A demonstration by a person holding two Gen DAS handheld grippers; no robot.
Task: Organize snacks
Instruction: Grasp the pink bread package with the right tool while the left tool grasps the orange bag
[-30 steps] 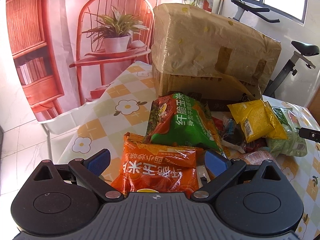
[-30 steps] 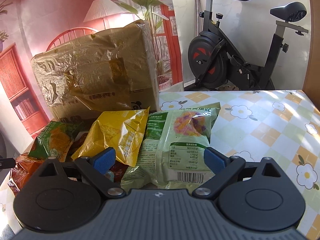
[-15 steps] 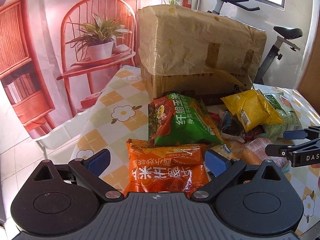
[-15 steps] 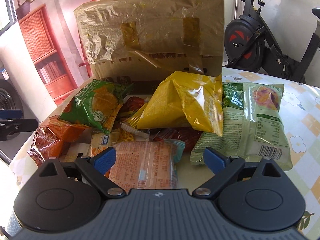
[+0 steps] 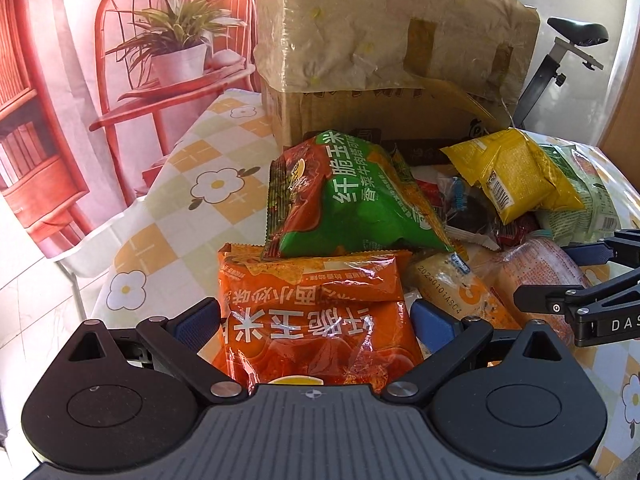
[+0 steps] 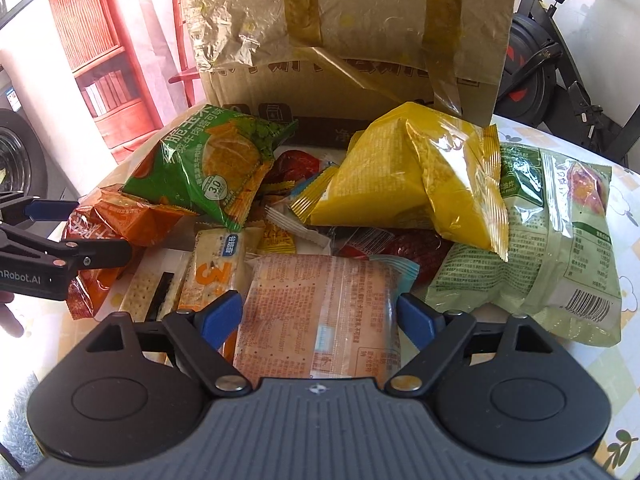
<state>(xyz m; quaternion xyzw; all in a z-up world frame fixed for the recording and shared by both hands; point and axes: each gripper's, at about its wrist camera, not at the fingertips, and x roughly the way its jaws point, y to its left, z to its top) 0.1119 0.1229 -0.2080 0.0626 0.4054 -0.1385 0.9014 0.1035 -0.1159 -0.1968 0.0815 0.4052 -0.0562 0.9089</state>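
You're early in the job: the snacks sit in one loose heap on the flower-print tablecloth (image 5: 192, 160), right in front of a taped cardboard box (image 6: 348, 40) w/ its near flap up, and nothing looks sorted yet (the box's inside isn't visible, so can't say if anything's gone in).

The heap, from your left to right: an orange chip bag (image 5: 320, 320), a green chip bag (image 5: 360, 208) resting on its far edge, small cracker packs in the middle, a yellow bag (image 6: 416, 184) leaning on a pale green bag (image 6: 540, 232). A pinkish clear-wrapped pack (image 6: 324, 316) lies at the front.

Your left gripper (image 5: 316, 322) points steeply down at the heap's left end. Its blue pads are apart, one each side of the orange chip bag; the left pad sits at the bag's edge, the right pad has a small gap, so no grip yet.

Your right gripper (image 6: 320, 318) tilts down the same way over the heap's front. Its jaws have just been closing, w/ the pinkish pack between them. The pads sit right at the pack's sides, but the wrapper isn't pinched, so it reads as not clamped yet.

Left to do, by my read: nearly everything, i.e. close on each pack, lift, place.
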